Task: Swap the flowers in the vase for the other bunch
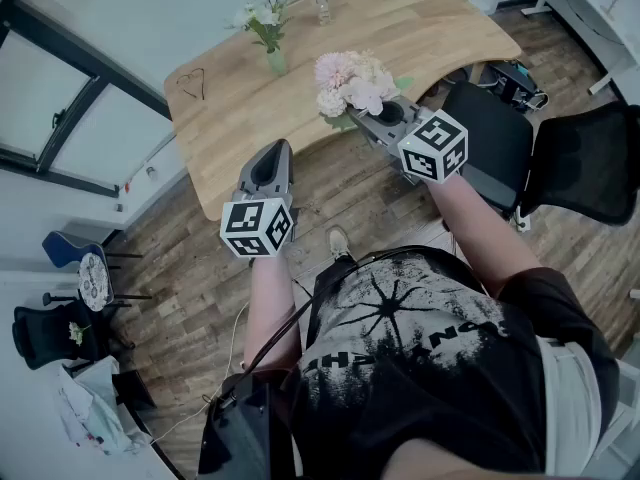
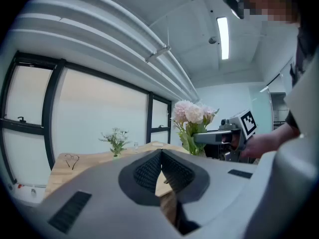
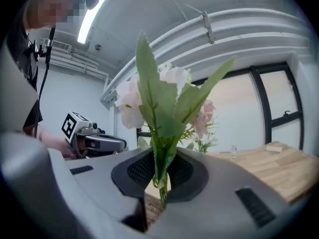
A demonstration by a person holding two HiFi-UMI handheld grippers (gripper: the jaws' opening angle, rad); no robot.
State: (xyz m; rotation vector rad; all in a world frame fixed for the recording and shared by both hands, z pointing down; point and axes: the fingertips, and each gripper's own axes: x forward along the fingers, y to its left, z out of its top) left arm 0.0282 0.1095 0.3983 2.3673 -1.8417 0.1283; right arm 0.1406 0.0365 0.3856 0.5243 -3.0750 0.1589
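In the head view, the right gripper (image 1: 358,118) holds the pink bunch (image 1: 350,80) at the near edge of the tabletop (image 1: 430,28), well apart from the vase (image 1: 276,62) of white flowers (image 1: 262,16) near its far side. The left gripper view shows the left gripper (image 2: 160,156) with fingers (image 2: 147,171) pressed together on nothing. The right gripper view shows its fingers clenched on the bunch's green stems, blooms upright.

tbl (image 1: 440,38) centre+right: open wood | far edge: vase (image 1: 276,62), bottle (image 1: 322,8) | left: glasses (image 1: 193,83) | near-right: chair (image 1: 495,143) blocks
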